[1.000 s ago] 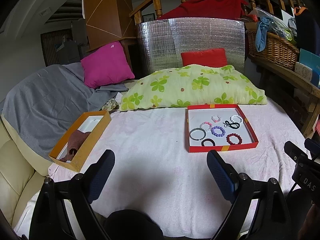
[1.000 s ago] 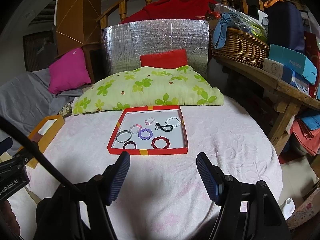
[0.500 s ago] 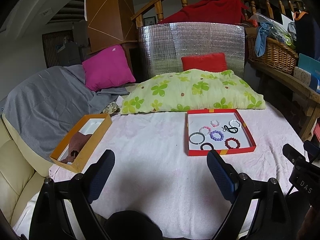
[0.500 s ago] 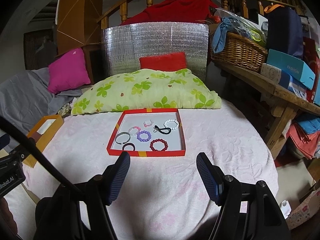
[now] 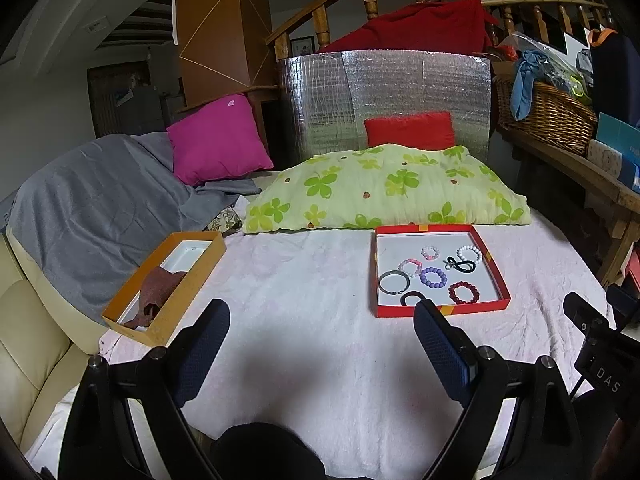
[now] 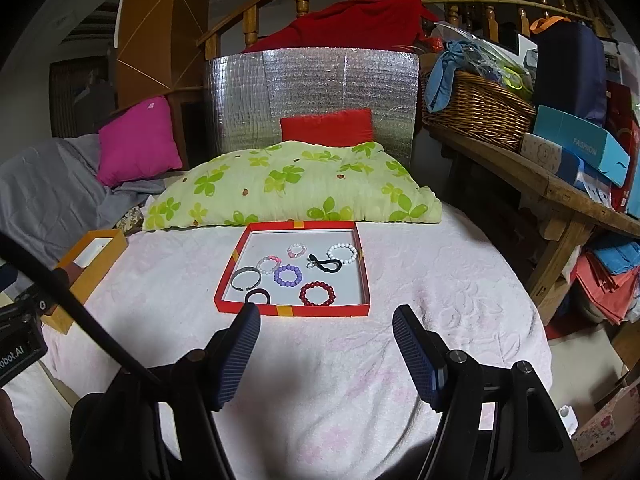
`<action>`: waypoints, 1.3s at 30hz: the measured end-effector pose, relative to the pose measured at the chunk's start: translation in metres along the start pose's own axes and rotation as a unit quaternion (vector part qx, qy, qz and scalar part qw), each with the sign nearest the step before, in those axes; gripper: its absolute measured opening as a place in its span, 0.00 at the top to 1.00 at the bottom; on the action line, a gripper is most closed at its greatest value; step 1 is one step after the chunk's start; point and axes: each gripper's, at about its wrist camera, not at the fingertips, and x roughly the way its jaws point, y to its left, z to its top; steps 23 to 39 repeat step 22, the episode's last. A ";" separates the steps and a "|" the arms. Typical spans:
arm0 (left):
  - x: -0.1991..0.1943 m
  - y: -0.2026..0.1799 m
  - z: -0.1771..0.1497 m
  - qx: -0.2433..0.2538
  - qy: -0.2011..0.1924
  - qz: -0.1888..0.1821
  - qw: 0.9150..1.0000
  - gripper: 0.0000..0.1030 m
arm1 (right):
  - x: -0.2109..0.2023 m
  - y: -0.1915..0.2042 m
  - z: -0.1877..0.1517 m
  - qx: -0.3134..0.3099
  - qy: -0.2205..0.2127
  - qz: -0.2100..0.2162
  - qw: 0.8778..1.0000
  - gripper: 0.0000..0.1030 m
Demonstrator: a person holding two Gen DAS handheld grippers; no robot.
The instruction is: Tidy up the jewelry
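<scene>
Left gripper [image 5: 320, 320]: its two dark blue ribbed fingers stand wide apart above the pale pink cloth [image 5: 304, 352], with nothing between them.
Right gripper [image 6: 326, 320]: jaws spread, empty, hovering over the cloth just short of the tray's near wall.
Red shallow cardboard tray [image 6: 320, 311]: lies on the cloth in front of the green clover-print pillow [image 6: 296, 184].
Jewelry in the tray: a dark red beaded bracelet [image 6: 317, 293], a purple beaded bracelet [image 6: 287, 275], a white beaded bracelet [image 6: 342, 252], a grey open bangle [image 6: 246, 277], a black ring-shaped band [image 6: 258, 296], a black clip [image 6: 325, 264] and two small pinkish bead loops.
Orange open box [image 5: 168, 286]: well left of the tray, holding a brown cloth piece [image 5: 158, 288].
</scene>
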 end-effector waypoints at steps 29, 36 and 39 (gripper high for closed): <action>0.045 -0.006 0.008 -0.014 0.000 -0.021 1.000 0.09 | 0.039 -0.025 0.019 0.003 0.000 -0.009 1.000 0.29; 0.045 -0.006 0.008 -0.014 0.000 -0.021 1.000 0.09 | 0.039 -0.025 0.019 0.003 0.000 -0.009 1.000 0.29; 0.045 -0.006 0.008 -0.014 0.000 -0.021 1.000 0.09 | 0.039 -0.025 0.019 0.003 0.000 -0.009 1.000 0.29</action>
